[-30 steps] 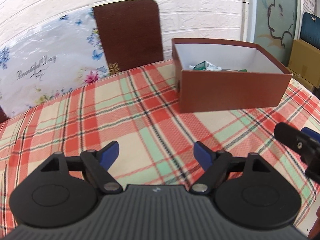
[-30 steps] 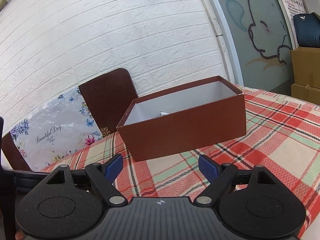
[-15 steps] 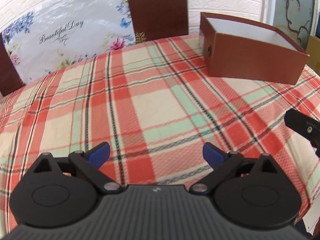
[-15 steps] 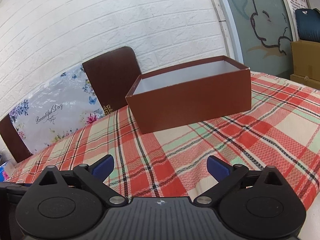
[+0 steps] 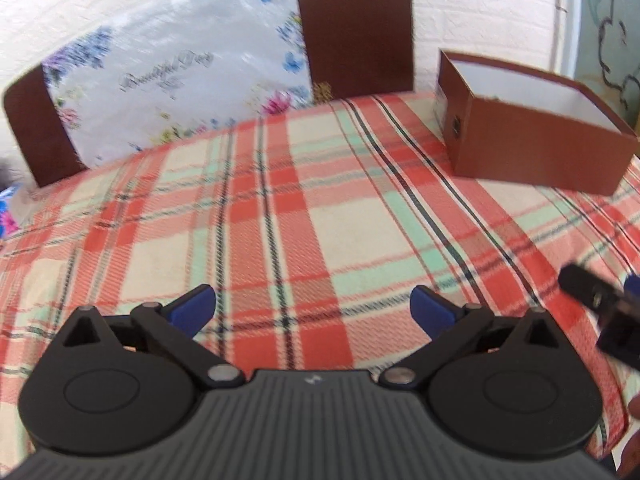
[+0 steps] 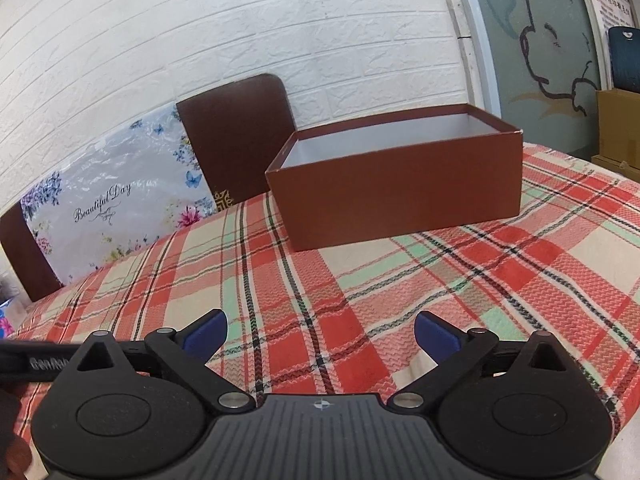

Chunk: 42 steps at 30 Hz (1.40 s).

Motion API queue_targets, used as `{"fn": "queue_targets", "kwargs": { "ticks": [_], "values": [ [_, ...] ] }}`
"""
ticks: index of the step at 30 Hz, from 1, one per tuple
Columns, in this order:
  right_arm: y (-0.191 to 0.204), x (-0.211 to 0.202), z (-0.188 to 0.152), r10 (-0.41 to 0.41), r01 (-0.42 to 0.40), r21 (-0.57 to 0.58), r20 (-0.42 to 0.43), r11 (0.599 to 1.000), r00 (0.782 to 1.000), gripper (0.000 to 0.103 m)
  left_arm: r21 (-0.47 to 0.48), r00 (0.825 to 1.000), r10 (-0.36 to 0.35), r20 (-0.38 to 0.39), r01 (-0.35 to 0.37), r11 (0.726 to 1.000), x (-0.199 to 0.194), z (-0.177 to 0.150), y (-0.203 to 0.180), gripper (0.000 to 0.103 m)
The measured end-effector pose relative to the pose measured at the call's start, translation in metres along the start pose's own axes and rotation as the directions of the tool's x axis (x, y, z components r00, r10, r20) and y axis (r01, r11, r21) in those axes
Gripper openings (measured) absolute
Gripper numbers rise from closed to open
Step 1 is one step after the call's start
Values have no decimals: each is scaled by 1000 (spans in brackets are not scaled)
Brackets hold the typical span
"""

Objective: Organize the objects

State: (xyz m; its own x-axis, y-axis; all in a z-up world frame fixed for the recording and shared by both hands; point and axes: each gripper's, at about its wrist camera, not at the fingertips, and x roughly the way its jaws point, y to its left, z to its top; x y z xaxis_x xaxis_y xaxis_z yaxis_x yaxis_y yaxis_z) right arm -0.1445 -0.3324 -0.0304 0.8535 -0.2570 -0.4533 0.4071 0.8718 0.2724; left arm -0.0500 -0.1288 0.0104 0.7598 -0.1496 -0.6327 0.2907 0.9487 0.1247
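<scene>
1. The left tongs (image 5: 312, 306) are hovering over the plaid tablecloth (image 5: 304, 216) with jaws opening wide, nothing between them.
2. The right tongs (image 6: 320, 334) are standing apart too, empty.
3. The open brown box (image 6: 396, 196) is sitting near the table's far edge, well apart from both tongs, with bare cloth lying between.
4. The left view is catching a black tip of the other tool at its right edge; the right view is showing cardboard cartons (image 6: 618, 128) beyond the table.
</scene>
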Motion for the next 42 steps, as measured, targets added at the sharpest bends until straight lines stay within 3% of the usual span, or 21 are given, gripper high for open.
{"fn": "queue_targets", "kwargs": {
  "ticks": [5, 12, 37, 42],
  "values": [
    [-1, -12, 4, -12, 12, 4, 36, 1000, 999, 100, -19, 996, 52, 75, -50, 999, -15, 13, 5, 103],
    [-1, -15, 2, -46, 47, -7, 57, 999, 997, 102, -47, 998, -22, 50, 25, 999, -15, 19, 5, 103],
    [-10, -28, 6, -102, 104, -11, 105, 995, 989, 102, 82, 1000, -8, 20, 6, 997, -9, 18, -31, 103],
    [-14, -28, 4, -118, 118, 0, 91, 993, 989, 102, 98, 999, -53, -13, 54, 994, -8, 18, -41, 103]
  ]
}}
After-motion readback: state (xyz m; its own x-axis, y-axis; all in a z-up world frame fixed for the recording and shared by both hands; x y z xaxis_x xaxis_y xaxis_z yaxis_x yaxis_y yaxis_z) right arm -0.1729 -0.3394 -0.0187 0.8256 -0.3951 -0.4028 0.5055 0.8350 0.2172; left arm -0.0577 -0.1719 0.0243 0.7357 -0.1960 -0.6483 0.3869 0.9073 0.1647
